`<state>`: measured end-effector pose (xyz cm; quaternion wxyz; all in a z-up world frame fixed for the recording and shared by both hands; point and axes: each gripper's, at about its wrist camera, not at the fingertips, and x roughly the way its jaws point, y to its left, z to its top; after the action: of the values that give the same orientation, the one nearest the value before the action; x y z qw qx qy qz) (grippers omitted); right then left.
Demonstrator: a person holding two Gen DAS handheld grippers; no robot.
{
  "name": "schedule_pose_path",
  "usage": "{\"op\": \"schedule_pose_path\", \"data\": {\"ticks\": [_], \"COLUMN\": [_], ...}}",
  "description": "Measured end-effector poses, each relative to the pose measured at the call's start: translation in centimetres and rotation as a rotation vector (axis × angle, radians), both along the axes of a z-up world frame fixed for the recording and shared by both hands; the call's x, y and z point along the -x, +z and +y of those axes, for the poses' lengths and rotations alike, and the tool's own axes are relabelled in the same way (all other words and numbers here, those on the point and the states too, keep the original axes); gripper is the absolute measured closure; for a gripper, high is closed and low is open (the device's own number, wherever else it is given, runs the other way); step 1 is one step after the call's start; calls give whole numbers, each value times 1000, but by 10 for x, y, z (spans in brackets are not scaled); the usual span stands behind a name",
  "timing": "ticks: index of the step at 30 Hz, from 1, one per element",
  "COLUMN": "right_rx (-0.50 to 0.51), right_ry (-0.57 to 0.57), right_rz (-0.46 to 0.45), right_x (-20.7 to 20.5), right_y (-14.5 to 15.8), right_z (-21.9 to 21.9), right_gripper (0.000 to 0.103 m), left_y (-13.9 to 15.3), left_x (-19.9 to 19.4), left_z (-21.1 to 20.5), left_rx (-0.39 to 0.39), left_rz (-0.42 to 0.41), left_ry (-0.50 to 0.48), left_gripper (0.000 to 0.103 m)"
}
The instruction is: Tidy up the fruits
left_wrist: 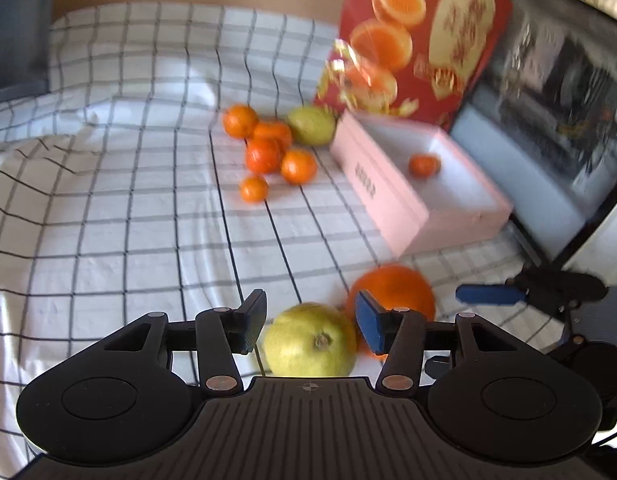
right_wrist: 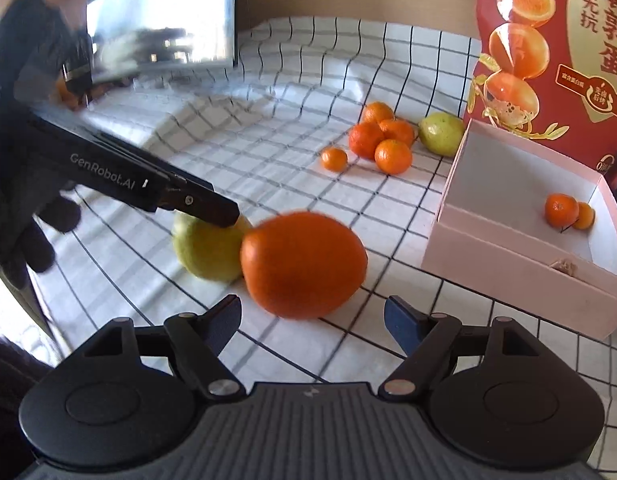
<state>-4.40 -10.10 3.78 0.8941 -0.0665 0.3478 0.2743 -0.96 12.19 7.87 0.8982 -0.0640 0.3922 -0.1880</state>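
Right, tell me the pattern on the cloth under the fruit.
The cloth is white with a dark checked grid of lines; it shows best in the left wrist view.

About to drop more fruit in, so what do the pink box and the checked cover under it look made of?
Pink box: probably matte cardboard, judging by its thin straight walls, sharp folded corners and dull, glare-free surface. Checked cover: woven fabric, apparently cotton-like, since it wrinkles and bunches into soft folds without shine.

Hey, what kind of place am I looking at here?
Probably a home, on a bed or cloth-covered table: a wrinkled white black-checked sheet holds loose small orange mandarins, beside an open pale pink cardboard box and a red printed snack bag.
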Motion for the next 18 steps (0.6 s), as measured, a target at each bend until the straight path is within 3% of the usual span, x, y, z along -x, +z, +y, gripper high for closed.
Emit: {"op": "schedule_pose_path", "data": {"ticks": [6, 12, 15, 18], "right_rx": [-49, -159, -102, -112], "right_ry": [-80, -172, -178, -166], "right_rz": [-21, 35, 67, 62], "right_x": [-12, -46, -60, -55], "right_y": [12, 14, 4, 6], "right_z": [4, 7, 14, -1], "right_gripper": [24, 24, 24, 24], "left_y": [4, -8, -9, -14], "left_x": [19, 27, 23, 19], "left_z": [2, -7, -10, -15], "left_rx": [-30, -79, -103, -124], "left_rz": [-23, -27, -37, -30], "left_ry": [-67, -38, -27, -37], "left_gripper": [48, 48, 48, 48]}}
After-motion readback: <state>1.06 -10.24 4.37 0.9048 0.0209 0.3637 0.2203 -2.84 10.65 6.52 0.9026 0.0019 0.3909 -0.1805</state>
